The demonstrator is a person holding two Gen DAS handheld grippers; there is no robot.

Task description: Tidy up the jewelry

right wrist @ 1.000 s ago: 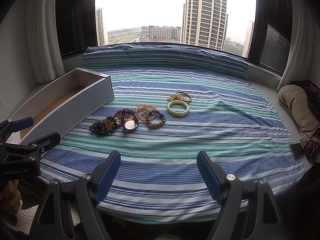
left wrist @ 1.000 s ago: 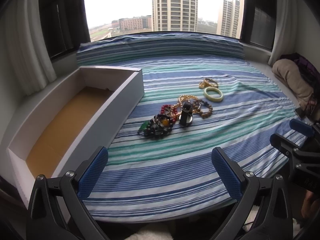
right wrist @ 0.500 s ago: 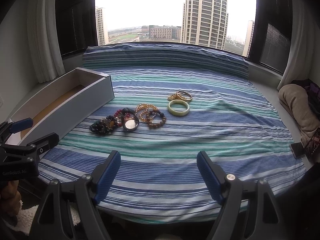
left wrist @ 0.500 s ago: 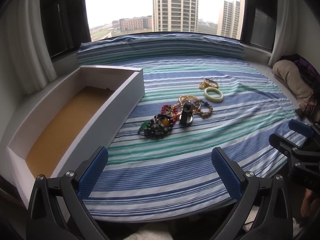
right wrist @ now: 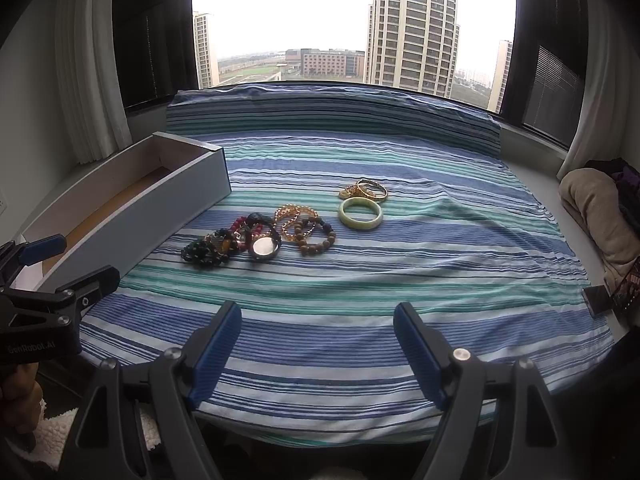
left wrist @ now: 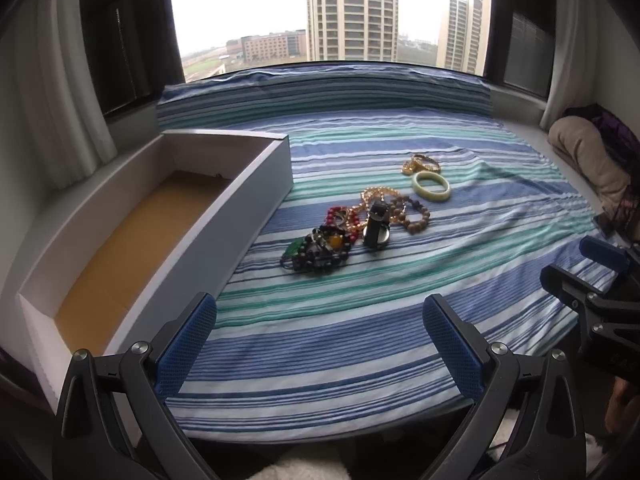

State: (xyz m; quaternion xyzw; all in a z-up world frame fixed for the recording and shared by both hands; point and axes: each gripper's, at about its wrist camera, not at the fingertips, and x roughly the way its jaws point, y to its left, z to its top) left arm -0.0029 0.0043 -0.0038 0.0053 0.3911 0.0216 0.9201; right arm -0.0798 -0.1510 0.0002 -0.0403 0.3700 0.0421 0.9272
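Your long white cardboard box at frame left holds nothing; the heap of beaded bracelets at centre waits, and your left gripper and right gripper gape unladen.

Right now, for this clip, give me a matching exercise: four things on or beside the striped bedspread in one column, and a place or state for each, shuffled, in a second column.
Things
1. pale green bangle
2. gold bangles
3. white box
4. right tool

Places or states
A. open, nothing between its fingers
B. at the bedspread's left edge, nothing visible inside
C. farthest jewelry from the camera, just beyond the green ring
D. lying flat, alone, right of the bead pile

Pairs: 1-D, 2-C, 3-B, 4-A
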